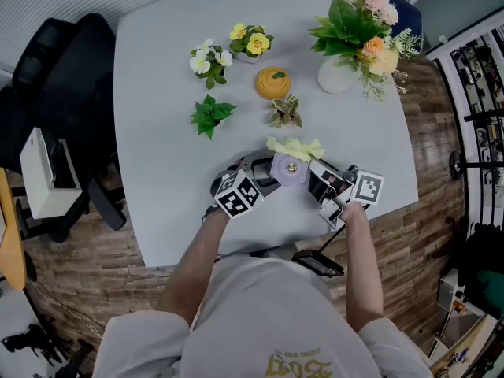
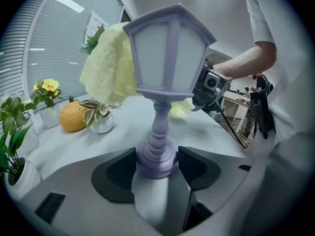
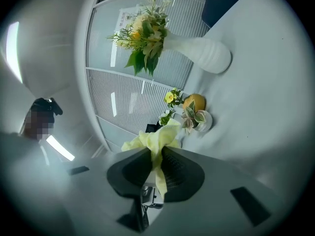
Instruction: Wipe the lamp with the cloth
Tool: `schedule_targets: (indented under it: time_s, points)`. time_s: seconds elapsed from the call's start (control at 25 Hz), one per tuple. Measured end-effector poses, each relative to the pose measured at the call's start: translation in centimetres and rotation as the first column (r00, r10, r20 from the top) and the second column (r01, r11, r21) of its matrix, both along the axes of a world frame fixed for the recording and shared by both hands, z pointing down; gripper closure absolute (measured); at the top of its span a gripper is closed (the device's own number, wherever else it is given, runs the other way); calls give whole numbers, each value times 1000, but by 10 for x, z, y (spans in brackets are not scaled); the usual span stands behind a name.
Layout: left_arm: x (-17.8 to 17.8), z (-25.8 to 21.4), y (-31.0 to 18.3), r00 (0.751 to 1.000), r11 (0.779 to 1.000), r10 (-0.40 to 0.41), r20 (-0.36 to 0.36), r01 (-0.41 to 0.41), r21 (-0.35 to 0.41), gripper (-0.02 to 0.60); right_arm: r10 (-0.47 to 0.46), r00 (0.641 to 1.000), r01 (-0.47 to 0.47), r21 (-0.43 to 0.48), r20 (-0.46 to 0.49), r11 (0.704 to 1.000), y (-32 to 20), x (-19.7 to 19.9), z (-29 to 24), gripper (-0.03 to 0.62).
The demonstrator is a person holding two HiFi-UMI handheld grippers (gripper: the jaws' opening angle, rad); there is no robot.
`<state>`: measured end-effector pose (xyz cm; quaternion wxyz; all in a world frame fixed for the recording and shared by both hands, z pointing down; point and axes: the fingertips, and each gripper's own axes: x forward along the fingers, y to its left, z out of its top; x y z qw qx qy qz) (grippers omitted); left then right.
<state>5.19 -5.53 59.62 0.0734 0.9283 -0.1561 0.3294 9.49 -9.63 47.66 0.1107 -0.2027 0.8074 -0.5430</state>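
Observation:
A small lilac lantern-shaped lamp (image 1: 290, 168) stands upright near the table's front edge. My left gripper (image 2: 156, 165) is shut on the lamp's round base (image 2: 156, 157), one pad on each side. The pale yellow cloth (image 1: 294, 146) is bunched against the far side of the lamp's head, and it shows behind the lamp shade (image 2: 169, 53) as a yellow cloth (image 2: 109, 68). My right gripper (image 3: 157, 168) is shut on the cloth (image 3: 156, 140), which sticks out between its pads. In the head view my left gripper (image 1: 264, 181) and my right gripper (image 1: 313, 170) meet at the lamp.
On the grey table (image 1: 157, 140) stand a white vase of flowers (image 1: 340, 73), an orange round ornament (image 1: 272, 83), a small striped-leaf plant (image 1: 285, 113), two potted yellow and white flowers (image 1: 230, 50) and a green leafy sprig (image 1: 209, 116). A black chair (image 1: 55, 77) stands at the left.

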Motion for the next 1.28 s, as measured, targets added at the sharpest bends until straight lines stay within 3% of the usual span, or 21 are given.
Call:
schedule_targets:
  time_s: [0.4, 1.12, 1.28]
  points:
    - [0, 1, 0, 1000, 1000, -1, 0, 1, -1, 310, 13, 996, -16, -27, -89, 1000, 2, -3, 17, 533]
    - [0, 0, 0, 1000, 1000, -1, 1, 1, 0, 310, 47, 998, -47, -2, -43, 999, 27, 12, -8, 533]
    - [0, 0, 0, 1000, 1000, -1, 1, 1, 0, 310, 20, 996, -21, -7, -87, 1000, 31, 6, 0, 533]
